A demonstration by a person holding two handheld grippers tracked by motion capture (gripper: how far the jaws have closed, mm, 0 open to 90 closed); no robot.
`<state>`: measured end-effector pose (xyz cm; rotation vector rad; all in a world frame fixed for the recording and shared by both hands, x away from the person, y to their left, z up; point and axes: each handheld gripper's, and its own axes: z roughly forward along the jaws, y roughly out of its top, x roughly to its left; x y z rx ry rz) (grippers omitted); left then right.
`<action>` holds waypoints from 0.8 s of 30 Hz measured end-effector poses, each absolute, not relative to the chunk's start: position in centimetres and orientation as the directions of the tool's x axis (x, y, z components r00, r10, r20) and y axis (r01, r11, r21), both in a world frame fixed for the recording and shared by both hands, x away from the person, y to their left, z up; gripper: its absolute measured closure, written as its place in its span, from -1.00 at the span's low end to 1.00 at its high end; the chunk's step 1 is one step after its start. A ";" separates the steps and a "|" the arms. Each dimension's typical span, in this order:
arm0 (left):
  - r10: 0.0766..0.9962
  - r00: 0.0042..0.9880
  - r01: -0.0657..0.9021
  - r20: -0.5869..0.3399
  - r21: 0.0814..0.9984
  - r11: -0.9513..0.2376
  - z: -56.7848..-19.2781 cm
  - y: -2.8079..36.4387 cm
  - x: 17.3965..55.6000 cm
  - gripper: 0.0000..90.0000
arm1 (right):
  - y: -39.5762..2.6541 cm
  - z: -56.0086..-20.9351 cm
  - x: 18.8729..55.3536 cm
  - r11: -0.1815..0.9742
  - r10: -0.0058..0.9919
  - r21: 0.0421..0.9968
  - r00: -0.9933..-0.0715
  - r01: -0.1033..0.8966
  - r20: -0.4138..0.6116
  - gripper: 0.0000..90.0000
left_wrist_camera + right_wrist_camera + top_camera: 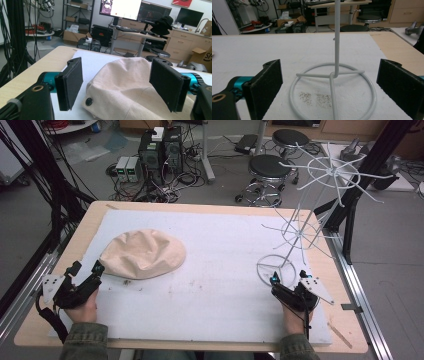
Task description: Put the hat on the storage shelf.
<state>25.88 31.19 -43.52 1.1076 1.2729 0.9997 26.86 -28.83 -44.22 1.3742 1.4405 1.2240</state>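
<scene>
holding both grippers low, you have the left gripper (pixel 98 269) apart at the near edge of the cap (pixel 142 253), ready to pinch it. the right gripper (pixel 274 281), also apart, faces the rack (pixel 276 267) base so you can steady it.

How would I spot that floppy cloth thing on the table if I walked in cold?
Find the wooden table covered by a white mat. On the mat's left half lies a cream fabric cap, just ahead of the left hand-held gripper. It is soft and crumpled, unlike the white wire rack at the right.
</scene>
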 end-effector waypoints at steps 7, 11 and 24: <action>0.977 0.061 0.036 -0.206 0.978 0.204 -43.5 31.2 26.0 -0.40 | -28.9 -44.3 26.9 -0.050 0.991 0.970 -0.108 0.238 0.077 -0.88; 0.976 0.061 0.035 -0.207 0.978 0.205 -43.5 31.2 26.0 -0.40 | -28.9 -44.3 26.8 -0.056 0.991 0.968 -0.107 0.243 0.084 -0.88; 0.976 0.059 0.038 -0.208 0.978 0.206 -43.6 31.2 26.2 -0.42 | -28.9 -44.3 26.8 -0.051 0.990 0.968 -0.112 0.244 0.080 -0.88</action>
